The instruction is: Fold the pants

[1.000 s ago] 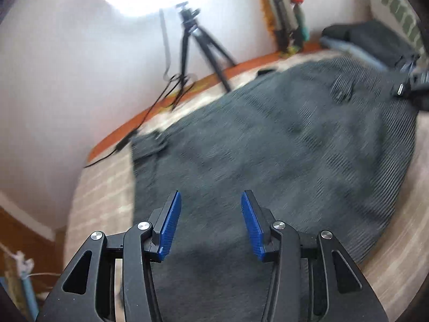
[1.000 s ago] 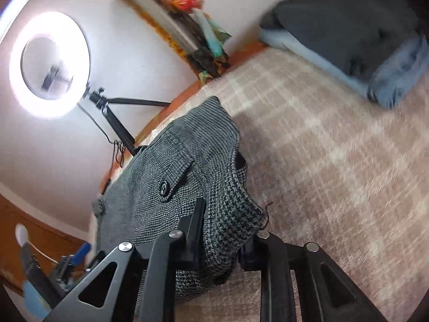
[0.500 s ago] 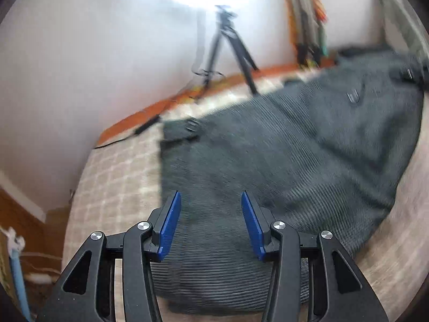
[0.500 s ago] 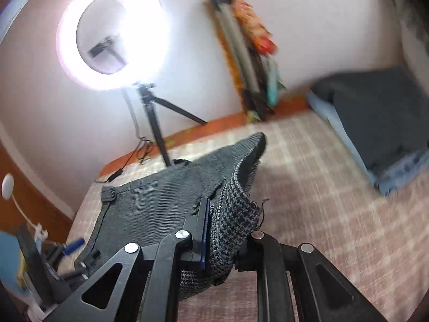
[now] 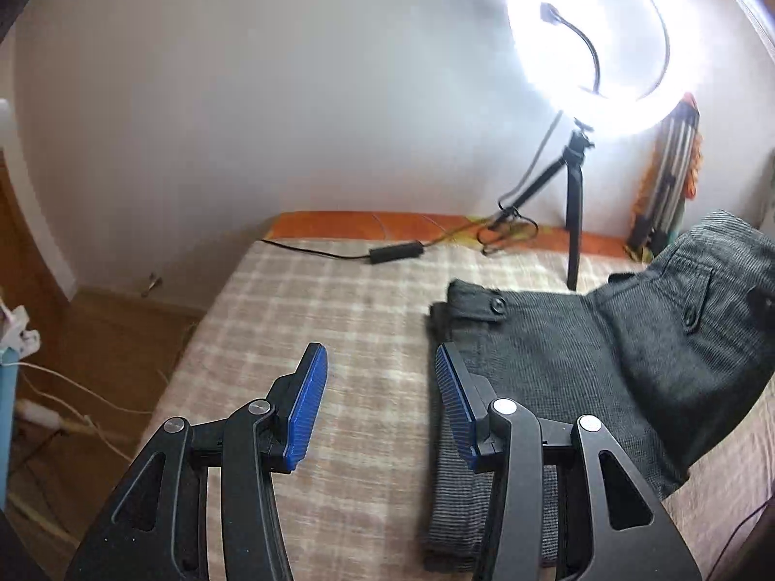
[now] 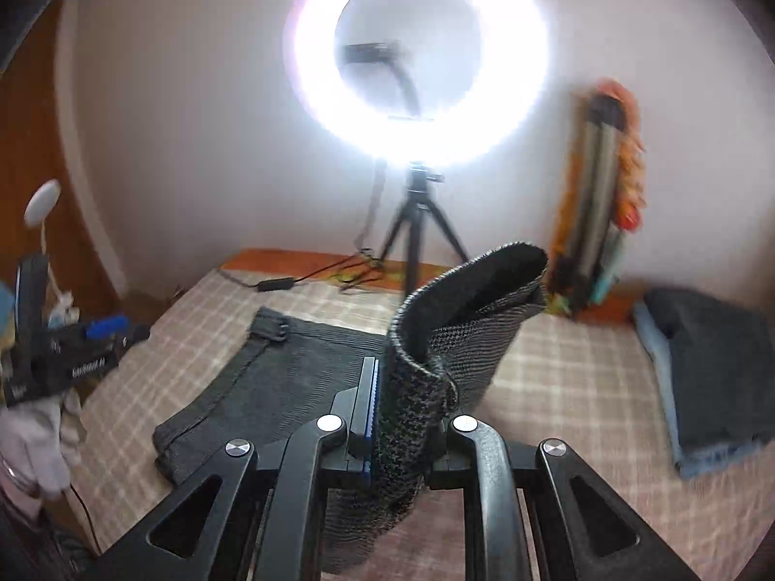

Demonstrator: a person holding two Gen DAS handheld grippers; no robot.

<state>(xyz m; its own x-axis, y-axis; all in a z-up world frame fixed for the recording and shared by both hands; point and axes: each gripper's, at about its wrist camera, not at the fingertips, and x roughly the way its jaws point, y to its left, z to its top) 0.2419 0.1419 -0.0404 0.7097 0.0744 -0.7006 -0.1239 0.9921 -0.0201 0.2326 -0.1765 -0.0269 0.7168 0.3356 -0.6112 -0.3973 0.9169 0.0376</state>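
Dark grey woven pants (image 5: 557, 339) lie on a plaid-covered bed, with one part lifted and folded over at the right (image 5: 688, 319). My left gripper (image 5: 378, 387) is open and empty, over the bed at the pants' left edge; its right blue pad (image 5: 448, 397) is over the fabric edge. My right gripper (image 6: 402, 402) is shut on the pants' edge (image 6: 411, 416) and holds it raised, so the fabric stands up in a fold (image 6: 474, 310). The left gripper also shows in the right wrist view (image 6: 72, 353) at far left.
A lit ring light on a tripod (image 5: 576, 213) stands at the bed's far edge with a cable and adapter (image 5: 395, 252). Folded dark and blue clothes (image 6: 707, 377) are stacked at the right. A striped roll (image 6: 600, 203) leans on the wall. The floor (image 5: 97, 339) drops off left.
My left gripper has swung left, off the middle of the pants to their left edge. My right gripper has turned and lifted the held edge higher, toward the ring light.
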